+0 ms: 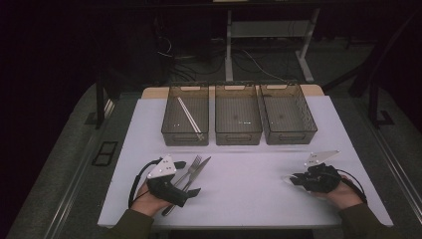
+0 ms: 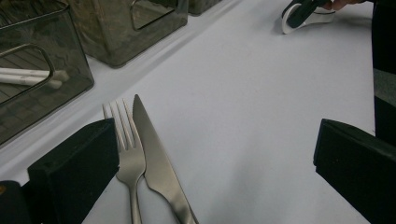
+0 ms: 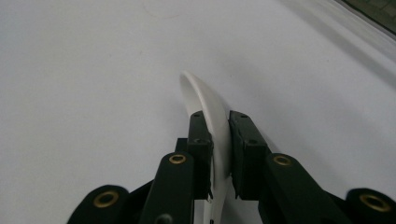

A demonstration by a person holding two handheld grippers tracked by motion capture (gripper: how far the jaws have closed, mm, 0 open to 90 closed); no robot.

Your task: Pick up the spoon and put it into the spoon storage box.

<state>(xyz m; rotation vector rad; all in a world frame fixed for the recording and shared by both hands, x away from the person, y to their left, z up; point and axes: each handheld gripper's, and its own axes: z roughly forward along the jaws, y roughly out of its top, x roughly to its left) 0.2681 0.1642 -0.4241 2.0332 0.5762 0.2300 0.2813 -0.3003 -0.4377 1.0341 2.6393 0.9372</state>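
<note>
High view, table: a white-topped table (image 1: pixel 249 189) carries three smoky transparent plastic bins in a row at its far side, the left bin (image 1: pixel 185 121), the middle bin (image 1: pixel 238 121) and the right bin (image 1: pixel 288 120).
Left bin contents: a pair of white chopsticks (image 1: pixel 189 114) lies slantwise on its floor; the left gripper view shows them (image 2: pixel 28 78) through the bin wall.
Left gripper (image 1: pixel 186 177): held low over the table at the near left, jaws spread wide, gripping nothing.
Cutlery: a silver metal fork (image 2: pixel 128 158) and a silver metal table knife (image 2: pixel 159 168) lie side by side, touching, on the table between the wide jaws, nearer the left jaw in the left gripper view; tines and blade tip aim toward the bins.
Right gripper (image 3: pixel 219 140): at the near right of the table, jaws clamped narrow on a white curved spoon (image 3: pixel 205 100).
Spoon position: pinched edge-on between the pads, its free end arching forward just above the tabletop; whether it touches the table cannot be told.
</note>
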